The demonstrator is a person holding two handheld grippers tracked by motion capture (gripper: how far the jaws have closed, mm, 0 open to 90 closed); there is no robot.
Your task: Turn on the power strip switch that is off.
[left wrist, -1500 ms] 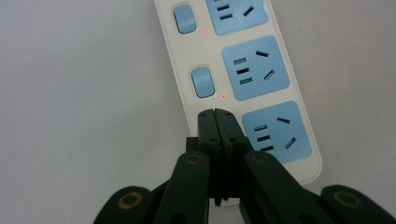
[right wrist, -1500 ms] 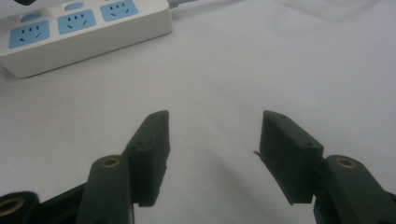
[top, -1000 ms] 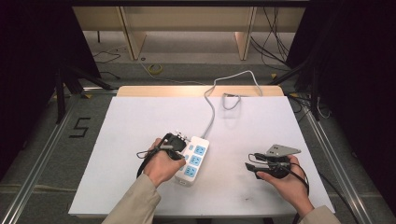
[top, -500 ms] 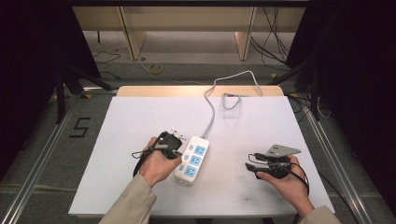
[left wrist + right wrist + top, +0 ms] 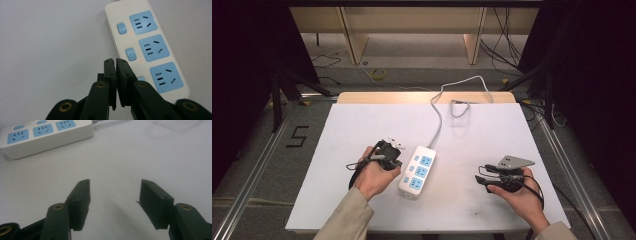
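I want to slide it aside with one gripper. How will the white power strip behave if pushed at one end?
The power strip lies flat and looks rigid, so it probably slides rather than tips. Its cable trails off the table's far edge, so that end may drag and make it pivot. The smooth casing may slip against the jaws.

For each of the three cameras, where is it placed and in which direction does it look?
High view: fixed above the person's side, looking forward and down on the white table; both forearms, left gripper and right gripper show.
Left gripper view: rides the left gripper, looking down along its nearly closed jaws at the power strip.
Right gripper view: rides the right gripper, looking low across the table between open, empty jaws.
Shared: all three views show the power strip.
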